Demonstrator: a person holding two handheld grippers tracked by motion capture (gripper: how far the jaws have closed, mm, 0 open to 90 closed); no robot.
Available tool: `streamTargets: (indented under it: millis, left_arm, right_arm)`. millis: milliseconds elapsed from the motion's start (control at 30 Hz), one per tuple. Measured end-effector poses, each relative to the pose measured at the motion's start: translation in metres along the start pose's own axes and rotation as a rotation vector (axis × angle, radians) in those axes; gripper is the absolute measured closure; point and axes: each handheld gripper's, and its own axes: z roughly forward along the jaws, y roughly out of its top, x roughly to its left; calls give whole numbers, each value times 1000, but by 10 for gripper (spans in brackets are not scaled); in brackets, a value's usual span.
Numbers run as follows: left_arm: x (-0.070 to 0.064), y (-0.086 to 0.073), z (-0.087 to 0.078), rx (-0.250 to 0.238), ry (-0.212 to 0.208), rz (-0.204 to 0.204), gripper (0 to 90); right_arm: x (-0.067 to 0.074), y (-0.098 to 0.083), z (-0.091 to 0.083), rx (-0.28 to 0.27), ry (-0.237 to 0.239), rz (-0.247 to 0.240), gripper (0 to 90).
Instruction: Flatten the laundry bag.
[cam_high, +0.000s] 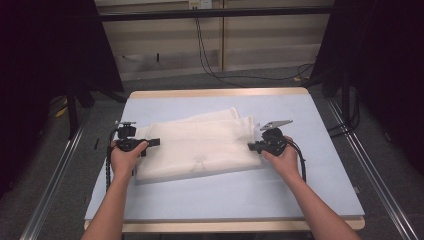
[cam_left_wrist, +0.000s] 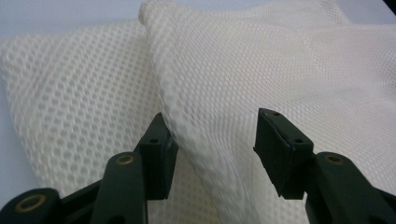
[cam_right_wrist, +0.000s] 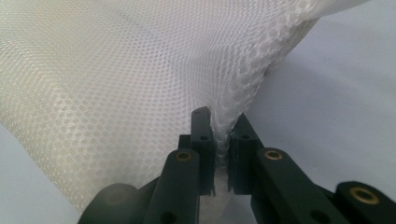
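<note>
My right gripper (cam_right_wrist: 222, 133) clamps the mesh cloth's (cam_high: 200, 147) edge; my left gripper's (cam_left_wrist: 212, 140) jaws stand apart around a fold on the table (cam_high: 300, 190).

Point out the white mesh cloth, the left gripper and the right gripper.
white mesh cloth (cam_high: 200, 150): high view, middle of the folded stack.
left gripper (cam_left_wrist: 212, 140): left gripper view, midway between its open jaws, over a cloth fold.
right gripper (cam_right_wrist: 223, 135): right gripper view, between jaws pinching the cloth's edge.
</note>
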Motion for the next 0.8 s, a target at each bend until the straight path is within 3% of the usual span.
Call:
streamTargets:
  millis: [67,100,133,167,233,333,467,633,800]
  left_arm:
    - [0,4,-1,-46,-17,-30,500]
    - [0,5,-1,-62,-11,-20,551]
    - [-3,7,-2,-44,-13,3,606]
    - [-6,8,-3,-15,-35,36,741]
    - [-13,7,-7,-13,-64,44,821]
    - [-28,2,-16,22,-99,114,834]
    - [-50,-14,-28,26,-146,195,836]
    - [-68,-35,-34,32,-205,229,838]
    - [-81,-55,-34,90,-248,274,838]
  right_arm:
    - [-1,0,0,-1,9,-4,836]
    - [-2,-1,1,0,12,-8,836]
    - [-2,-1,1,-1,14,-7,836]
    - [-2,-1,1,-1,12,-5,834]
    - [-2,-2,1,-5,6,9,811]
    - [0,-1,-2,-17,-3,11,741]
    - [2,0,-10,-32,-40,21,641]
    - [5,2,-17,-40,-60,26,570]
    - [8,3,-24,-52,-91,34,471]
